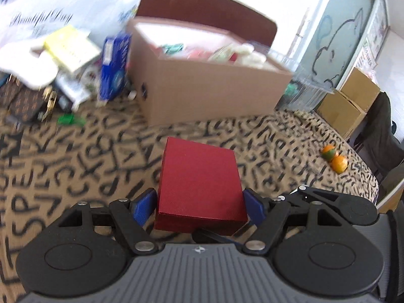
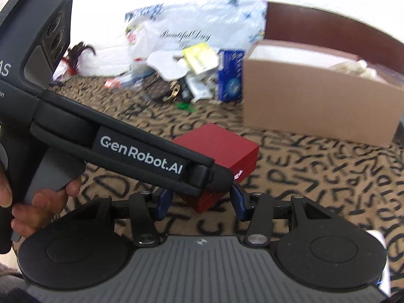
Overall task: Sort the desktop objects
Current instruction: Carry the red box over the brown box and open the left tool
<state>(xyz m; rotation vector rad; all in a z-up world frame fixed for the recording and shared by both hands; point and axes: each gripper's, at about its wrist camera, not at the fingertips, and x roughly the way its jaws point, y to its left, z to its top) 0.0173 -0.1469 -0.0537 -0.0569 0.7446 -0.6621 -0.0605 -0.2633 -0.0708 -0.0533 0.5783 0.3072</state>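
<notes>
A dark red box point(image 1: 199, 184) sits between the blue pads of my left gripper point(image 1: 200, 205), whose jaws are closed against its two sides. It also shows in the right wrist view point(image 2: 222, 146), partly hidden by the left gripper's black body point(image 2: 141, 149). My right gripper point(image 2: 200, 198) is open and empty, just behind the box. An open cardboard box point(image 1: 202, 83) holding several items stands beyond on the letter-patterned tablecloth point(image 1: 75, 156).
A pile of clutter lies at the back left: a blue carton point(image 1: 113, 68), a yellow pack point(image 1: 70, 48), a white plastic bag point(image 2: 192, 27). Two small oranges point(image 1: 334, 157) lie near the table's right edge. Cardboard boxes point(image 1: 348, 101) and a chair stand beyond.
</notes>
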